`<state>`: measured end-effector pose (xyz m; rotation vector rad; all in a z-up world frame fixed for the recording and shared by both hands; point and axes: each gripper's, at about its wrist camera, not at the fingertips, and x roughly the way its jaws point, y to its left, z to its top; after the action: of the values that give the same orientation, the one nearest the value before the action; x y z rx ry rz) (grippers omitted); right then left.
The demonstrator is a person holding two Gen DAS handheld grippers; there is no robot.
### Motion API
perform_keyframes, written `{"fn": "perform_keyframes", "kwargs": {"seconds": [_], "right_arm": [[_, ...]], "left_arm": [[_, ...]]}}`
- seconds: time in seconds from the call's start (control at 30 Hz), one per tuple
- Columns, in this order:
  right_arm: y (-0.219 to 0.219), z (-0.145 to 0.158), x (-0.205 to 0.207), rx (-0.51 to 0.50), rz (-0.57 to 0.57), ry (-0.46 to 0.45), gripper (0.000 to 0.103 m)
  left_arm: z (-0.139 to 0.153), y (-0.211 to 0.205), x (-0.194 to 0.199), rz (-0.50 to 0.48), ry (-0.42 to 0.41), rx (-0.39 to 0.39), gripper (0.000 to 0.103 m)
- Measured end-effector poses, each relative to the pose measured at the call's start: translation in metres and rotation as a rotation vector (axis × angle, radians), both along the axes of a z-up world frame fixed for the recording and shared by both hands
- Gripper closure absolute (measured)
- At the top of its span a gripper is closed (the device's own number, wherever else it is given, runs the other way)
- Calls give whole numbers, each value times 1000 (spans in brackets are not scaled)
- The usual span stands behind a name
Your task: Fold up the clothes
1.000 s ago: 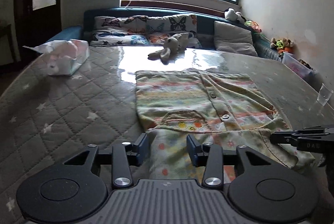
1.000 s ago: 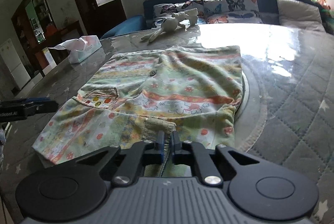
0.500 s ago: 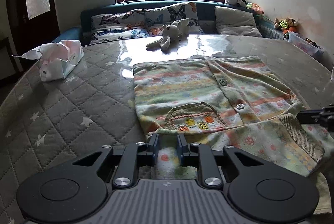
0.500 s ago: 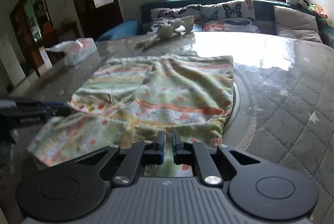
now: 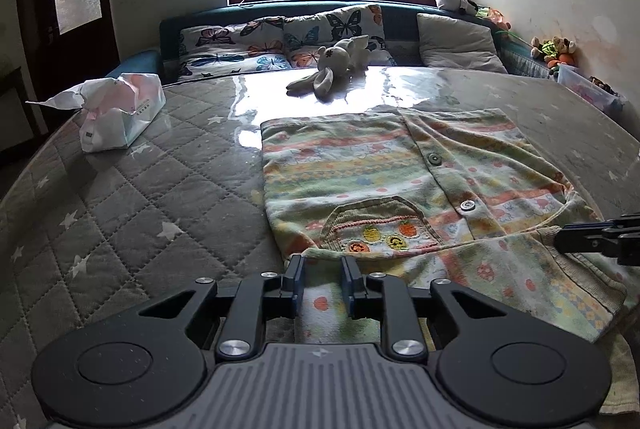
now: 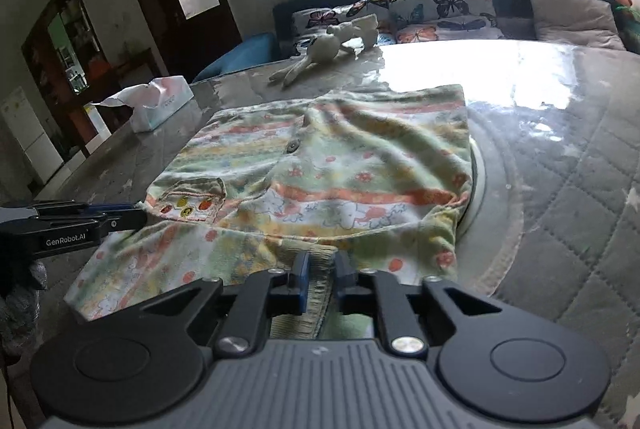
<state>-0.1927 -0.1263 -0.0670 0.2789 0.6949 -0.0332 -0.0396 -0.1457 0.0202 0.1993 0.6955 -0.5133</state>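
Both grippers are pinching the near hem of the shirt (image 5: 400, 169), lying just before the bunny (image 5: 336, 69): left gripper (image 5: 322, 279) narrow on cloth, right gripper (image 6: 320, 277) clamping the ribbed edge, likely for folding it away.

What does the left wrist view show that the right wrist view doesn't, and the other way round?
Only the left wrist view shows the small toys along the right wall. Only the right wrist view shows the open doorway into another room and the ring under the cover beside the garment. Both show the garment, tissue box, plush rabbit and butterfly cushions, with the left gripper and right gripper on its near edge.
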Motion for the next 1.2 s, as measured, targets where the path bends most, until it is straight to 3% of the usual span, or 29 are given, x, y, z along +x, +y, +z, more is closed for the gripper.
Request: {"fn": "perform_keyframes", "kwargs": {"seconds": [0.2, 0.37, 0.5, 0.67, 0.8, 1.03, 1.2], "right_arm": [[9, 17, -4, -86, -2, -68, 98], [2, -2, 7, -71, -14, 12, 92], [5, 11, -4, -97, 26, -15, 88], [21, 28, -19, -121, 148, -33, 88], [36, 21, -24, -133, 224, 3, 88], [39, 12, -45, -172, 237, 38, 82], [40, 14, -52, -176, 229, 26, 82]], "left_arm": [[0, 4, 2, 19, 2, -1, 80], [0, 6, 3, 23, 2, 2, 80], [6, 8, 0, 23, -5, -3, 80], [20, 0, -29, -88, 2, -60, 80], [19, -16, -53, -192, 9, -67, 80], [1, -25, -74, -264, 0, 5, 77], [2, -21, -79, -254, -16, 12, 76]]}}
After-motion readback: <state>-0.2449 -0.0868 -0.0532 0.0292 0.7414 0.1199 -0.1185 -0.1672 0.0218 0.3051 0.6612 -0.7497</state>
